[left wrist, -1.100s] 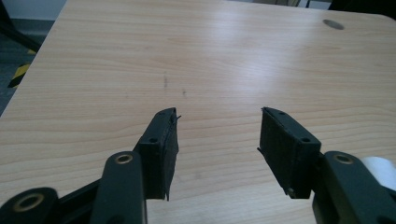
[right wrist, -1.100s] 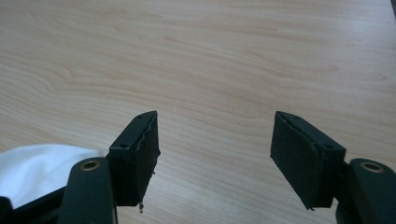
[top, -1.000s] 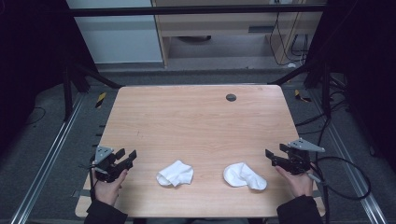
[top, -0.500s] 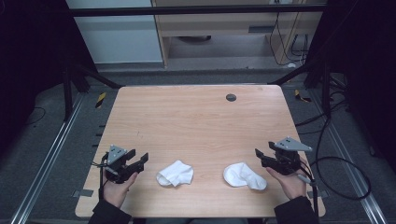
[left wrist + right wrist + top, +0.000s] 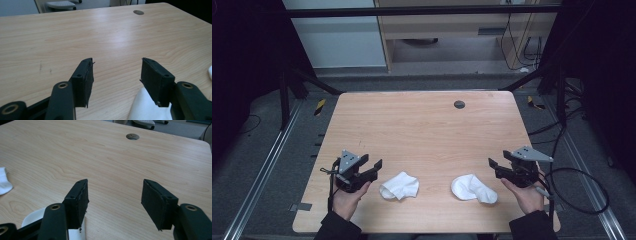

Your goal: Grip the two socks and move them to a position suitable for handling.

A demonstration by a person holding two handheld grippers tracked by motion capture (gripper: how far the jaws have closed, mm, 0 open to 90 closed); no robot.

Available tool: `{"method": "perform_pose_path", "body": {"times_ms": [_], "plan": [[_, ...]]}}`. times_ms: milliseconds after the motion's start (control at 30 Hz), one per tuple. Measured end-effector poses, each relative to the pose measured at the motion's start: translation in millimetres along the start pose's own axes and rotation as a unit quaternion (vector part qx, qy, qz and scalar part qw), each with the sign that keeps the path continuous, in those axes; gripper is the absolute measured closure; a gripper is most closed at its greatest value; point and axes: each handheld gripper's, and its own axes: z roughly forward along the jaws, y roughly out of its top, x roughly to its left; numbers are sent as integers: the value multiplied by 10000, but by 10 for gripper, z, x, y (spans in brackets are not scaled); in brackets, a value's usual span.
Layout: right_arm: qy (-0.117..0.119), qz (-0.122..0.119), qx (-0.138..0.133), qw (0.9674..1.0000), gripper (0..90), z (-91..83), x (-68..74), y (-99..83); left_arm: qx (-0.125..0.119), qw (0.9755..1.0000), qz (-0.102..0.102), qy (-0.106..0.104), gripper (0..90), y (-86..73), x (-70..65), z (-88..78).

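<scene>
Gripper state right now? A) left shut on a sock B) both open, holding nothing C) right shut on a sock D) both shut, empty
B: the left gripper and right gripper both have jaws spread over bare table, with the white socks lying ungrasped beside them.

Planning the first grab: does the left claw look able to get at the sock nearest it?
Probably yes: the left claw is open beside the left sock, with bare table between them.
</scene>
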Motion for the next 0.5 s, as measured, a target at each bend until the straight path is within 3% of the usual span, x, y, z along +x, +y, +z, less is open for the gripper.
{"method": "perform_pose_path", "body": {"times_ms": [133,500], "plan": [[60,-190,105,9997,410,-14,49,-5,7,9999,119,-95,424,32,-146,80],[165,-211,191,9995,452,-26,153,-70,73,9979,492,-421,422,68,-605,280]]}}
